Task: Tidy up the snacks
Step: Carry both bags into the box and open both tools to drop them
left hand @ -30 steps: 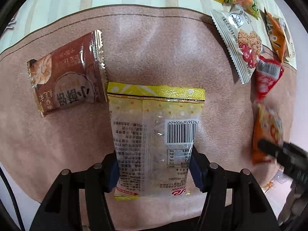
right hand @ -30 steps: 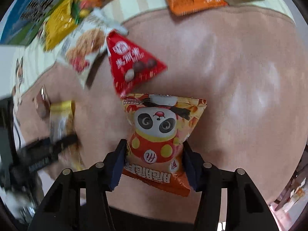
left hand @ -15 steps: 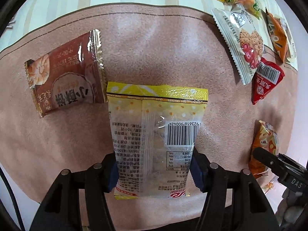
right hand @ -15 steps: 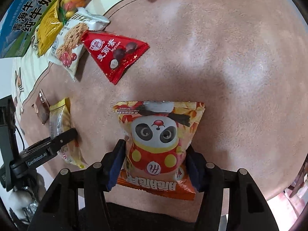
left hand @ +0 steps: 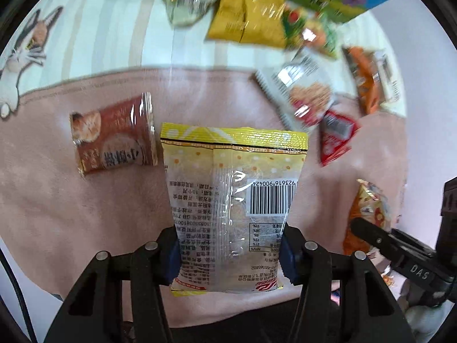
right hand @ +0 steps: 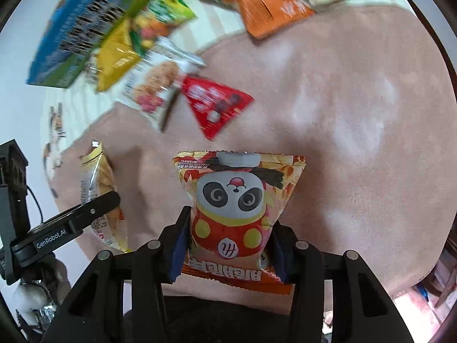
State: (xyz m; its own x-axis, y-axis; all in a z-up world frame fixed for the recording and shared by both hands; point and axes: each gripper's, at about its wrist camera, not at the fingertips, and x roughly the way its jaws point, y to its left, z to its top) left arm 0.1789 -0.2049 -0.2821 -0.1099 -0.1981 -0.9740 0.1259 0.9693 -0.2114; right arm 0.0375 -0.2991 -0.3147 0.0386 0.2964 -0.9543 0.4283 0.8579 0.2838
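My left gripper (left hand: pixel 230 253) is shut on a yellow-topped clear snack bag (left hand: pixel 232 200) with a barcode, held above the pink mat (left hand: pixel 85 200). My right gripper (right hand: pixel 228 250) is shut on an orange panda snack bag (right hand: pixel 234 208), also held over the mat (right hand: pixel 357 114). Each gripper shows in the other's view: the right one at the right edge (left hand: pixel 368 230) with the panda bag (left hand: pixel 365 214), the left one at the left edge (right hand: pixel 107 200) with the yellow bag (right hand: pixel 100 188).
A brown pastry packet (left hand: pixel 114 137) lies left of the yellow bag. A red triangular packet (right hand: pixel 214 103), a white cereal packet (right hand: pixel 154 85), a yellow packet (left hand: pixel 248 17), an orange packet (right hand: pixel 265 8) and a blue-green carton (right hand: pixel 85 25) lie at the far side.
Both grippers have lifted and tilted up with their bags, so more of the far striped cloth and the snack pile shows. The views are blurred with motion.
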